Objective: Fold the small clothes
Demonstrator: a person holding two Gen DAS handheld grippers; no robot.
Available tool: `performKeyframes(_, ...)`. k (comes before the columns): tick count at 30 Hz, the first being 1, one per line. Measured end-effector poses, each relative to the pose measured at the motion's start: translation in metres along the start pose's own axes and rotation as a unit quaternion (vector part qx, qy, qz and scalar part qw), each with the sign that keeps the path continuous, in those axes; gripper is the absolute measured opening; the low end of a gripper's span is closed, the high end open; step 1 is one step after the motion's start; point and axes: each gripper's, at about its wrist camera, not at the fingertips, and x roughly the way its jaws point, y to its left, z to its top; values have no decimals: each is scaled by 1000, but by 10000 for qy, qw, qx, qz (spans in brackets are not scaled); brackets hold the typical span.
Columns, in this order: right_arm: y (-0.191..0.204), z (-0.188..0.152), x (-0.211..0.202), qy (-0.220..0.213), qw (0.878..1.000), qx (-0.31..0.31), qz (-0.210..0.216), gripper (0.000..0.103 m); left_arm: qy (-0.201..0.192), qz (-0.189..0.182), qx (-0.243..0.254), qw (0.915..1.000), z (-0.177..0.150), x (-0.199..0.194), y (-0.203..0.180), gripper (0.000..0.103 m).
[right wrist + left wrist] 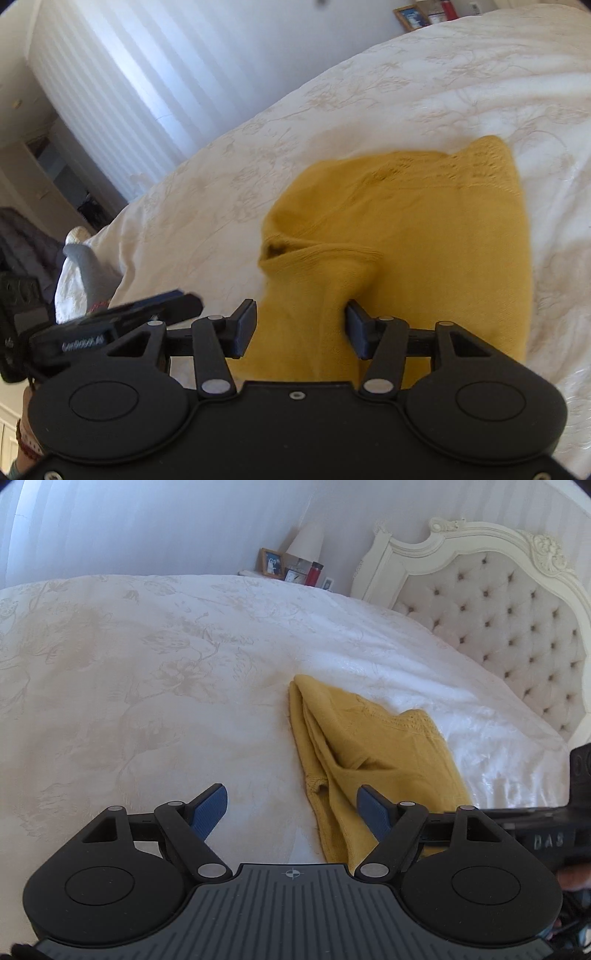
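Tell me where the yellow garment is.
The yellow garment lies folded on the white bedspread, right of centre in the left wrist view, near the tufted headboard.

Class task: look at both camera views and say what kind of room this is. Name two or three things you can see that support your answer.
Most likely a bedroom in a home. A bed with a white bedspread fills the view, a tufted headboard stands at its end, and framed photos sit beside it.

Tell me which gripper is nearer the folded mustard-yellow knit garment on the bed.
Right. The right gripper has the folded mustard-yellow knit garment bunched between its open fingers; the left gripper hangs open beside its edge, mostly over the white bedspread.
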Motion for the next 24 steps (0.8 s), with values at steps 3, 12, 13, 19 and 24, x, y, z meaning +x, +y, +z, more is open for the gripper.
performKeyframes(3,28,-19,8,319,9974,-581,293,59,-87,-27,-10,10000,1,0,0,76)
performKeyframes(12,27,-18,-20,18,9948,-1009,131,67,-198,-221,129,9995,-1,5,-12,76)
performKeyframes(13,22,-16,-24,-74,9952,-970,64,68,-257,-272,166,9992,-2,5,-15,76)
performKeyframes(19,-6,-8,-48,-580,9943,-777,-431,77,-104,-491,383,9980,-7,20,-33,77)
performKeyframes(24,-25,6,-52,-959,9891,-699,-871,92,667,-126,230,9974,-20,47,-24,76)
